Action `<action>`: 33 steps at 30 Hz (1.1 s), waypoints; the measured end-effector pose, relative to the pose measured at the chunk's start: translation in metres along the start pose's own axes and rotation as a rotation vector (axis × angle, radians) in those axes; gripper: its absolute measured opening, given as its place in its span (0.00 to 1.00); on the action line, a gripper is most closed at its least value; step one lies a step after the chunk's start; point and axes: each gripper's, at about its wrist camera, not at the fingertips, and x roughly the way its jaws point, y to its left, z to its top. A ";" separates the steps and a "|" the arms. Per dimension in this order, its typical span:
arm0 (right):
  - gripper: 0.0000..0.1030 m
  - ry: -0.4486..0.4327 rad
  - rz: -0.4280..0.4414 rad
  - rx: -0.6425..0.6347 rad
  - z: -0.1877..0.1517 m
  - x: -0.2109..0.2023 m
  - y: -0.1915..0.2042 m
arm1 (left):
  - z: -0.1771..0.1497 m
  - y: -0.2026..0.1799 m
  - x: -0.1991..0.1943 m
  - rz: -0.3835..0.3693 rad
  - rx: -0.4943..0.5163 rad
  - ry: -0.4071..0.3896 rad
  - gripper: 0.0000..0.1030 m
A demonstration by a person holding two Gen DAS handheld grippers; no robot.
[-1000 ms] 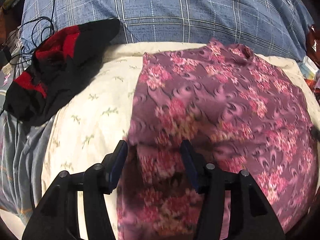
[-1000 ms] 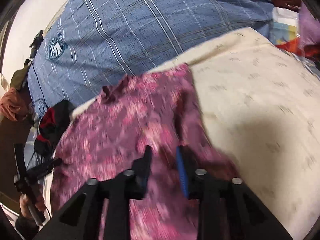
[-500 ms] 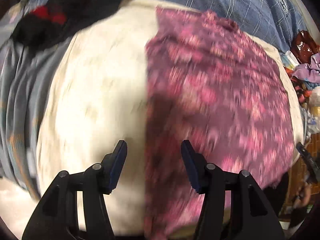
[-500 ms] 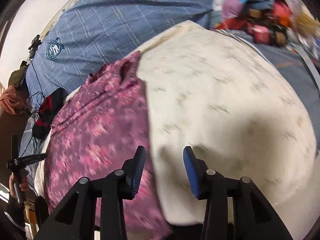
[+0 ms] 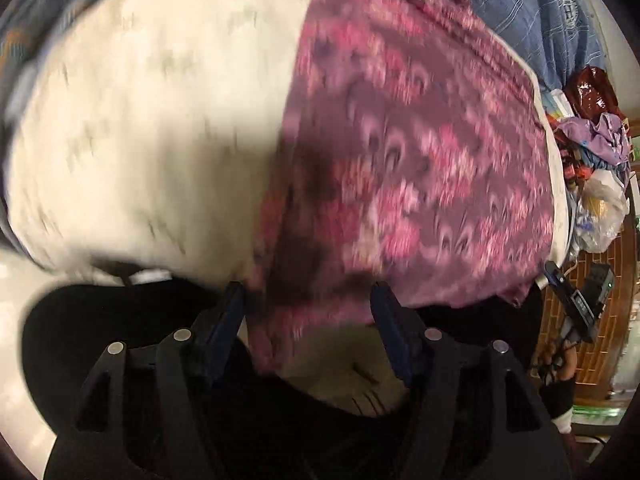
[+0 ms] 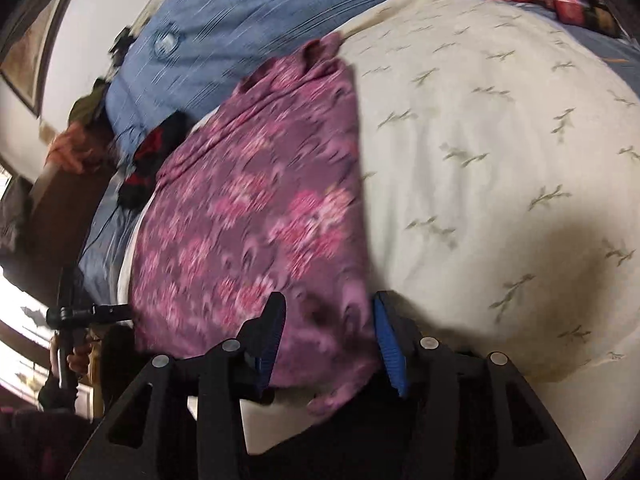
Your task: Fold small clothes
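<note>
- Your left gripper (image 5: 310, 320) is opening; the purple floral garment's (image 5: 420, 160) near hem lies between its jaws, seemingly unpinched through the blur.
- Your right gripper (image 6: 330, 336) is opening over the garment's near right corner on the cream cushion (image 6: 500, 160).

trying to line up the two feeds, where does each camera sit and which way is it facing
Left wrist: on the left hand-held gripper, looking steeply down at the near left corner of the garment on the cream pillow; its jaws are opening with the hem between them; the right hand-held gripper shows at the right edge.
Right wrist: on the right hand-held gripper, slanting down over the near right corner; its jaws are opening around cloth; the left hand-held gripper shows at the left.
Shared: garment, pillow, blue cover.
</note>
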 end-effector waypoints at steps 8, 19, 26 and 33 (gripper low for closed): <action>0.46 0.126 -0.009 -0.086 -0.006 0.015 0.007 | -0.008 -0.017 0.021 0.095 0.097 0.046 0.62; 0.05 0.185 0.004 -0.257 -0.014 0.013 0.025 | -0.016 -0.027 0.006 -0.070 0.143 -0.001 0.06; 0.04 -0.011 0.258 -0.109 0.009 -0.025 0.035 | 0.013 -0.046 -0.048 -0.338 0.139 -0.156 0.06; 0.04 -0.172 0.415 0.006 0.048 -0.027 0.045 | 0.053 -0.037 -0.062 -0.433 0.060 -0.233 0.06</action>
